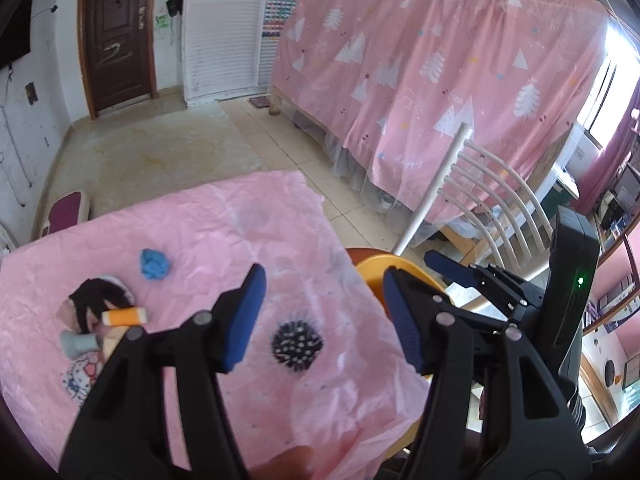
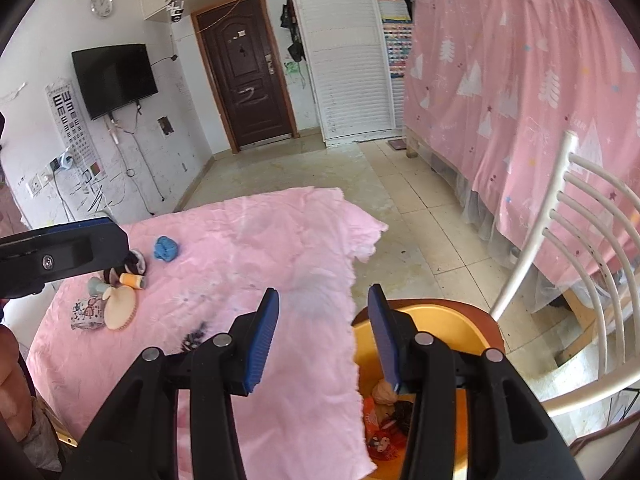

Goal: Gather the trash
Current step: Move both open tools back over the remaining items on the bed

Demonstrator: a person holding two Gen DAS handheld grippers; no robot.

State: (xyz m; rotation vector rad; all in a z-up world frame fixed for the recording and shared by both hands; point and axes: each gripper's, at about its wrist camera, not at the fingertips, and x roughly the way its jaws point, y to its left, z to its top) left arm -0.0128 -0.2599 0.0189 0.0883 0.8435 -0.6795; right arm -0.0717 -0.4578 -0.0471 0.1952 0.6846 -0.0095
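Observation:
My left gripper (image 1: 322, 320) is open and empty above a black spiky ball (image 1: 297, 346) on the pink-covered table (image 1: 224, 224). To its left lie a blue crumpled wad (image 1: 154, 264), an orange spool (image 1: 124, 317), a black scrap (image 1: 100, 296), a grey piece (image 1: 76, 343) and a printed wrapper (image 1: 82, 376). My right gripper (image 2: 324, 332) is open and empty over the table's right edge, beside an orange bin (image 2: 440, 320) that holds several bits of trash (image 2: 390, 412). The blue wad (image 2: 166, 249), the spool (image 2: 134, 280) and a round beige piece (image 2: 120, 309) show at left.
A white chair (image 2: 576, 264) stands right of the bin. A bed behind a pink curtain (image 2: 520, 92) fills the right side. A brown door (image 2: 244, 80) and a wall TV (image 2: 114, 78) are at the far end. The left gripper's body (image 2: 60, 256) shows at the left edge.

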